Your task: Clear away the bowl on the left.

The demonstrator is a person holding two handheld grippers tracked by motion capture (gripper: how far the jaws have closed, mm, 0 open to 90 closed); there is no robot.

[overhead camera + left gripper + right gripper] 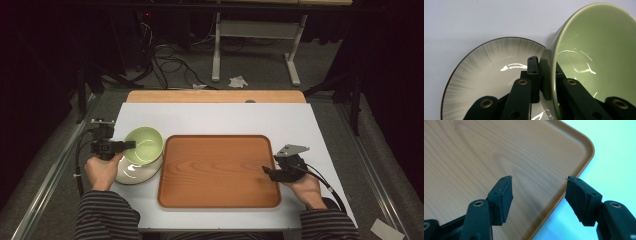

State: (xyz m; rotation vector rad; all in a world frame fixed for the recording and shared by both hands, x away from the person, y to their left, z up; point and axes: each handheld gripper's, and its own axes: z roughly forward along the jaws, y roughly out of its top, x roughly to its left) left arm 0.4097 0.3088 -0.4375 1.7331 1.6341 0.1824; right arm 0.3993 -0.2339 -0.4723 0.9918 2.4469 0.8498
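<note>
No writing, label, brand, number or sign can be read on anything here.

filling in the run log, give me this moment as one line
left gripper: shut on green bowl rim, above white plate | right gripper: open, over wooden tray right edge

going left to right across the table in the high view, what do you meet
left gripper, shut on the rim of the green bowl → wooden tray → right gripper, jaws open over the tray's right edge. The pale plate sits under the bowl, so its place is unclear.
</note>
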